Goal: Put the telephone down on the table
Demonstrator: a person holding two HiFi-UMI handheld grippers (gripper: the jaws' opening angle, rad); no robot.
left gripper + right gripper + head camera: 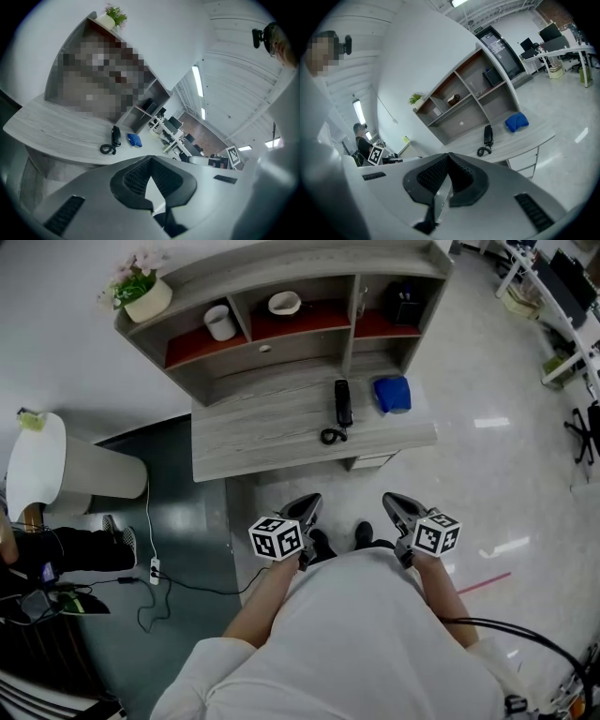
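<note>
A black telephone handset (343, 402) with a coiled cord (332, 436) lies flat on the grey wooden table (253, 442), right of centre. It also shows small as the handset (116, 135) in the left gripper view and the handset (488, 135) in the right gripper view. My left gripper (309, 505) and right gripper (393, 502) hang side by side near my body, well short of the table's front edge. Both are shut with nothing between their jaws. Left gripper (151, 158) and right gripper (448, 155) tips meet in a point.
A blue cloth (393, 394) lies beside the handset. The shelf unit (281, 324) at the table's back holds a white cup (221, 322), a bowl (284, 304) and a dark box (405, 306). A potted plant (141, 289) tops it. A white chair (42, 465) and floor cables (159, 587) lie left.
</note>
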